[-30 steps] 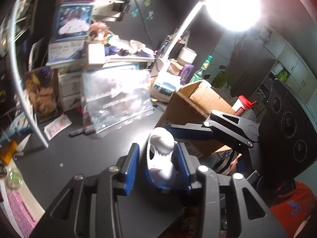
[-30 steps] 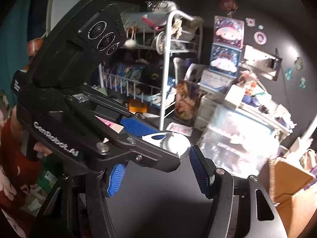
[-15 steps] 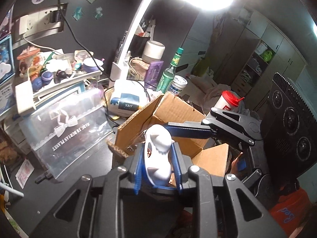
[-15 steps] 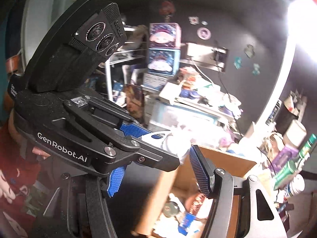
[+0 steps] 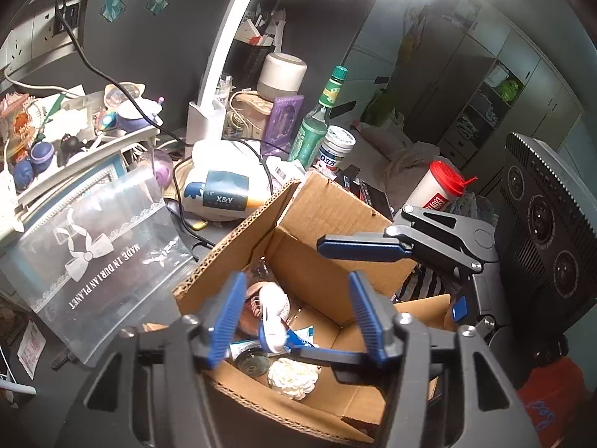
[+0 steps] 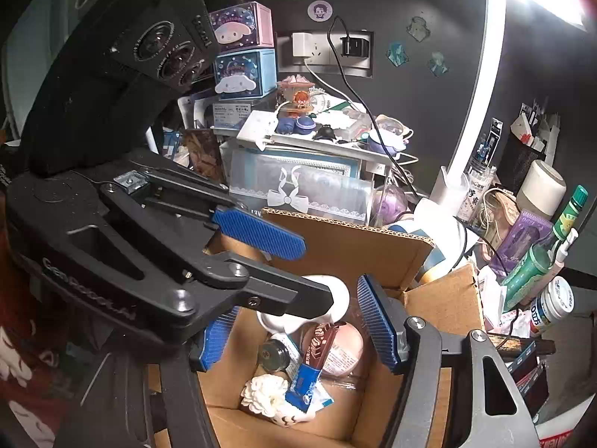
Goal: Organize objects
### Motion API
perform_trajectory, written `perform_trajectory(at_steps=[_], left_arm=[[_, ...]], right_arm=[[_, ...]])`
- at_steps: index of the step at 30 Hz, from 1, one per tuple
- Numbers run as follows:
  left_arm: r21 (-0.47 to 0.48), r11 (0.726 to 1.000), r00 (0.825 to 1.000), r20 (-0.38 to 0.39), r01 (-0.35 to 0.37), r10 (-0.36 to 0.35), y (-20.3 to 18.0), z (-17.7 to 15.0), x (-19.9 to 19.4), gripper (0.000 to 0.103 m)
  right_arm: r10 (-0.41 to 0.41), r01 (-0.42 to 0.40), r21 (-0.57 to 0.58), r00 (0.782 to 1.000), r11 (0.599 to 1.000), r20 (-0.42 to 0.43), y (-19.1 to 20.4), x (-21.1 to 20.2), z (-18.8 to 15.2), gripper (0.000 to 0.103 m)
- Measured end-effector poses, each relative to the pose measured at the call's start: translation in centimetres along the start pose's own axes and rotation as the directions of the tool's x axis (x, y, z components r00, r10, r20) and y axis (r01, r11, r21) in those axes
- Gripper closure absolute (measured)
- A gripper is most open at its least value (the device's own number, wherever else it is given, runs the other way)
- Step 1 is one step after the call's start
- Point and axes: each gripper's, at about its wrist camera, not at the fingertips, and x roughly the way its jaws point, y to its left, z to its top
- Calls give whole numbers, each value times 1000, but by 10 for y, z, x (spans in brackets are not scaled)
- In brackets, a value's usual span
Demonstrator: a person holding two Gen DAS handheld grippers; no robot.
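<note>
An open cardboard box (image 5: 324,220) stands on the dark desk and holds several small items. A white and blue figurine (image 5: 274,311) lies inside it, below my left gripper (image 5: 294,317), which is open and empty over the box. My right gripper (image 6: 294,321) is also open and empty above the same box (image 6: 347,246); the figurine (image 6: 335,295) shows partly behind the left gripper's finger (image 6: 261,235). A white ruffled item (image 6: 263,394) and a blue packet (image 6: 308,377) lie in the box too.
A clear plastic case (image 5: 97,246) leans left of the box. Behind it stand a white lamp base (image 5: 203,119), a green bottle (image 5: 317,123), a white jar (image 5: 334,149) and a red-capped bottle (image 5: 436,190). Cluttered shelves (image 6: 298,138) fill the back.
My left gripper moved over the box, opened and let the figurine go; it now lies in the box. The right gripper moved with it and stayed open.
</note>
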Motion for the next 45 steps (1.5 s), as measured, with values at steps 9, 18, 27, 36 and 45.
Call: perform_trajectory(at_steps=[9, 18, 27, 36, 45], left_arm=[[7, 994, 989, 102, -108, 107, -4, -13, -40, 18], [-64, 946, 923, 207, -317, 323, -4, -53, -92, 13], [-190, 837, 784, 292, -513, 547, 1, -101, -133, 1], [-294, 789, 700, 365, -540, 614, -4, -133, -155, 1], [-349, 762, 662, 379, -545, 647, -6, -148, -154, 0]], right_arm=[[-7, 7, -9, 1000, 1000, 16, 4, -8, 1, 36], [-18, 20, -39, 999, 999, 39, 19, -15, 3, 29], [-31, 37, -55, 994, 998, 105, 33, -28, 2, 19], [-21, 30, -39, 974, 999, 224, 32, -44, -5, 7], [48, -33, -56, 952, 998, 304, 28, -50, -11, 4]])
